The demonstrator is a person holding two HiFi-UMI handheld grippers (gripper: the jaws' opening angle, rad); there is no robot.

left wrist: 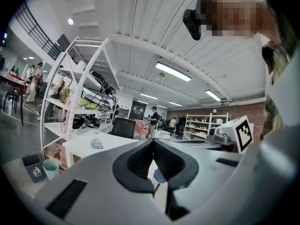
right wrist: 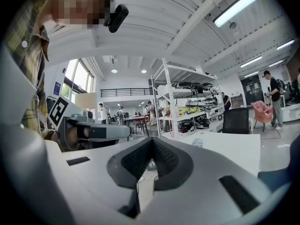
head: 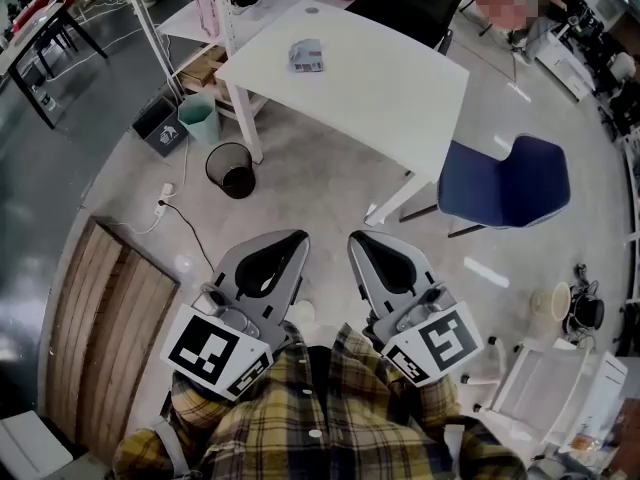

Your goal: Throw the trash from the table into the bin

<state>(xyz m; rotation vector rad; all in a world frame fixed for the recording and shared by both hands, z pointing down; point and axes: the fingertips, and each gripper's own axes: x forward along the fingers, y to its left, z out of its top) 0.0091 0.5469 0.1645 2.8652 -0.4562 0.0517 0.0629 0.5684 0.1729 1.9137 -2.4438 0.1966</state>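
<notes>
Trash [head: 307,56], a small crumpled packet, lies alone toward the far side of the white counter [head: 390,98]. The top is bare all round it, so you can come at it from the near edge without nudging anything else. The black mesh bin [head: 231,169] stands on the floor just beside the counter's left leg, mouth up. That looks close enough to serve as the drop once the packet is lifted. A teal bin [head: 199,120] stands a little beyond it, by the shelving. A blue chair [head: 505,181] sits at the counter's right corner, off your line.

You hold the left gripper [head: 296,238] and the right gripper [head: 360,238] side by side close to your body, both pointing roughly level toward the counter. That reads as a carrying pose rather than a reach. On each, the fingers [left wrist: 136,165] are pressed together at the tips with nothing between them. The trash is well apart from both pairs, ahead and between their lines, a little nearer the left one's. You will likely need to walk in and spread one pair before any grasp.
</notes>
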